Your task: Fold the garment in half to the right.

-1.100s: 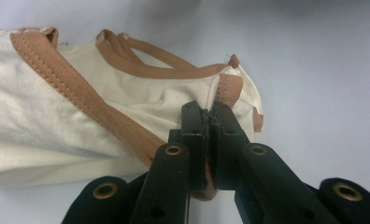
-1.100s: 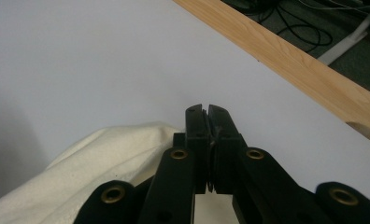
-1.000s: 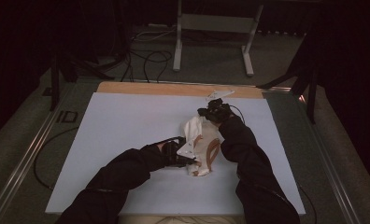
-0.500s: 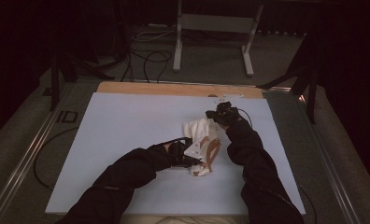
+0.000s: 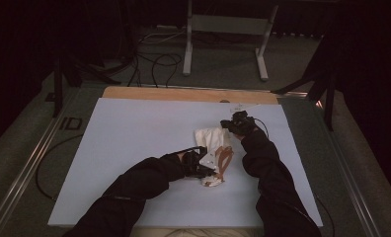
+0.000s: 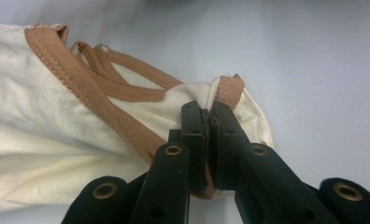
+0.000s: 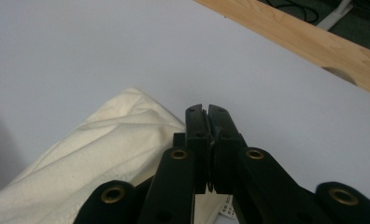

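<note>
A cream garment with brown trim and thin brown straps lies crumpled near the middle of the white mat. At its near end my left gripper is shut on it. In the left gripper view the jaws pinch a brown-trimmed edge of the garment. My right gripper is at the garment's far right corner. Seen from the right gripper view, its jaws are shut, and the cream cloth runs in under them, with a small label below.
A wooden board edge borders the mat's far side. Beyond it stand a grey metal frame and loose cables on the floor. Dark sleeves reach in from the bottom. Bare mat spreads to the left and right of the garment.
My right gripper has moved a little to the right and nearer, drawing the garment's far corner with it. The left gripper has stayed in place.
</note>
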A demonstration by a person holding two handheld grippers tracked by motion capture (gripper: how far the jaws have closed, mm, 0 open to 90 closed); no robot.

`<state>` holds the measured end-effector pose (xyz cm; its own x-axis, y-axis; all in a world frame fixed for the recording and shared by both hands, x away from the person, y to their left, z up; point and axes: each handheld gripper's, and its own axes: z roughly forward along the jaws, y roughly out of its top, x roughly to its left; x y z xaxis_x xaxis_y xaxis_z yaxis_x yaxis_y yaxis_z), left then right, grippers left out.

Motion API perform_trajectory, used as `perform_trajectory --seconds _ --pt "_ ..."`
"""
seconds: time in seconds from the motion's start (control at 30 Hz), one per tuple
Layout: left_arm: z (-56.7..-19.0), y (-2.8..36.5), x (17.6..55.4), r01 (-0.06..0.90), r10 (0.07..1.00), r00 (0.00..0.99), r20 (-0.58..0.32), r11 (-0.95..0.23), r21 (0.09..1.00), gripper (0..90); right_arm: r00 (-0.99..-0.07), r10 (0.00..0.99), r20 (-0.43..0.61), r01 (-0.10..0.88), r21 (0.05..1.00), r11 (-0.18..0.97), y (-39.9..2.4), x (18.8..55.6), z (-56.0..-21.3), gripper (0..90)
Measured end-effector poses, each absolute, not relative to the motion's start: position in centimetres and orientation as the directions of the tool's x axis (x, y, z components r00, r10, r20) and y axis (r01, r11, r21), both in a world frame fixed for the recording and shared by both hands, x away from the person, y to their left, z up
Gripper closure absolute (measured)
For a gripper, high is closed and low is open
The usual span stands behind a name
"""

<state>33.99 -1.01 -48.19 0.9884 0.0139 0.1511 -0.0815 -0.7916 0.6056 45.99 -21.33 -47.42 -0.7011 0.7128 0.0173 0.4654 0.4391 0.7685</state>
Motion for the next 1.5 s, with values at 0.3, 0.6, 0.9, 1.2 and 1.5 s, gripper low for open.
perform_trajectory --seconds 0.3,0.6,0.9,1.2,1.5 --pt "-48.6 -1.3 34.1 -0.070 0.016 0.990 0.137 -0.796 0.602 86.7 -0.693 0.720 0.025 0.480 0.762 0.435 -21.8 46.0 -48.5 88.5" --pt "-49.0 -1.6 34.0 -0.064 0.020 0.991 0.132 -0.797 0.601 86.7 -0.688 0.725 0.038 0.495 0.755 0.430 -22.2 46.1 -49.7 88.5" --pt "-49.2 -2.0 34.0 -0.063 0.020 0.991 0.132 -0.804 0.591 86.6 -0.682 0.730 0.040 0.513 0.738 0.438 -22.4 46.1 -50.6 88.4" --pt "-49.4 -2.0 34.0 -0.045 0.026 0.993 0.113 -0.809 0.587 86.3 -0.677 0.735 0.048 0.527 0.729 0.437 -22.6 46.3 -51.5 88.3" --pt "-49.5 -2.1 34.0 -0.045 0.031 0.992 0.118 -0.807 0.588 85.7 -0.674 0.737 0.054 0.535 0.723 0.436 -22.5 46.5 -51.9 88.3"
